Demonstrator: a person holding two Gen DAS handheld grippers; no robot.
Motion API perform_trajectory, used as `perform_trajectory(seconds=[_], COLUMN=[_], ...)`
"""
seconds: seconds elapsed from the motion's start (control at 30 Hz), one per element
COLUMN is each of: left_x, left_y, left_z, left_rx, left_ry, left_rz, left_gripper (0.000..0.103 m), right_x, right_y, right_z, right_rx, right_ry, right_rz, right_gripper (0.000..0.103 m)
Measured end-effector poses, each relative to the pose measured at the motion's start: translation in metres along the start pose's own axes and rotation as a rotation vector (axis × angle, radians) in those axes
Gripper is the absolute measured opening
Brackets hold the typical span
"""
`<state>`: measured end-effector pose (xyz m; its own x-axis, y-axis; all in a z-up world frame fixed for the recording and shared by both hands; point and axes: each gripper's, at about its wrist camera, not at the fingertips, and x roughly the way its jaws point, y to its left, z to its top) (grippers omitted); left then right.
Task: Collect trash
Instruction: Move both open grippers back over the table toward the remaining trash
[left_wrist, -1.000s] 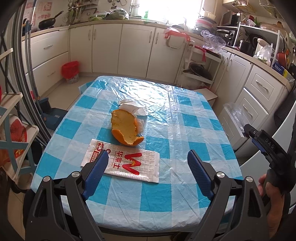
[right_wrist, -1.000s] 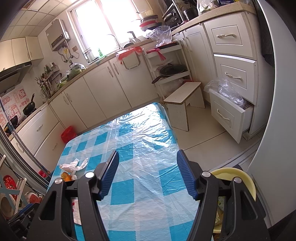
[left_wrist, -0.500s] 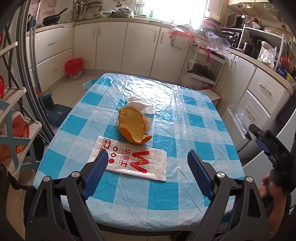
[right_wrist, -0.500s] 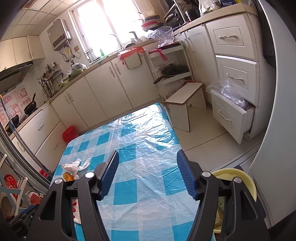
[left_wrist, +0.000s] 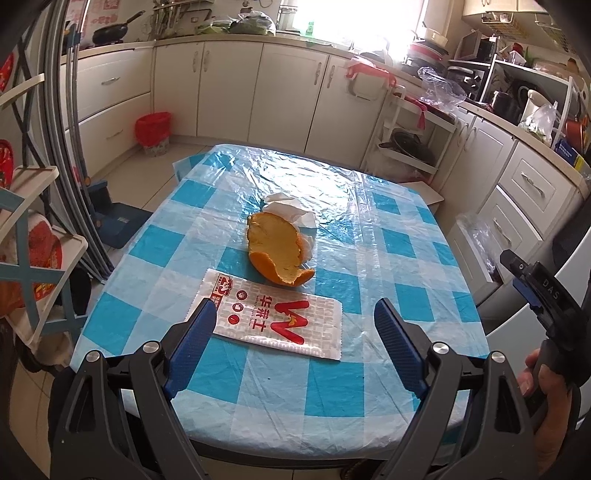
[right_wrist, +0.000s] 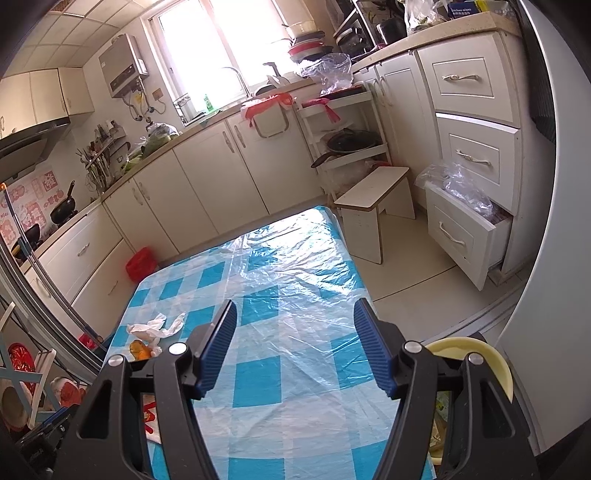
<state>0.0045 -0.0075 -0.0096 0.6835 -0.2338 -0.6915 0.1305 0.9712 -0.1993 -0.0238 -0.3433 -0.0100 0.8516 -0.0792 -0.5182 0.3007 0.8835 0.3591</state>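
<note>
The wrapper lies flat on the table, near the peel. The left gripper, spread and empty, should be lowered over one edge; the right gripper is held spread, empty.

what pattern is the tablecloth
Blue and white checks on the tablecloth, under clear plastic; clearest in the left wrist view.

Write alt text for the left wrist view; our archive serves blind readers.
Open left tongs hover over a blue-checked table holding a flat snack wrapper, an orange peel and a crumpled tissue behind it. Kitchen cabinets line the background.
</note>
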Motion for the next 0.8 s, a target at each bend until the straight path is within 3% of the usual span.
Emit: perform_trajectory(seconds=[0.8], left_x=[0.002], left_y=[0.032], left_z=[-0.004], left_rx=[-0.055], left_ry=[0.014], left_rz=[0.032], left_gripper=[0.083], right_x=[0.001], right_y=[0.012], right_z=[0.001], right_rx=[-0.027], right_ry=[0.006], right_rz=[0.019], right_gripper=[0.066])
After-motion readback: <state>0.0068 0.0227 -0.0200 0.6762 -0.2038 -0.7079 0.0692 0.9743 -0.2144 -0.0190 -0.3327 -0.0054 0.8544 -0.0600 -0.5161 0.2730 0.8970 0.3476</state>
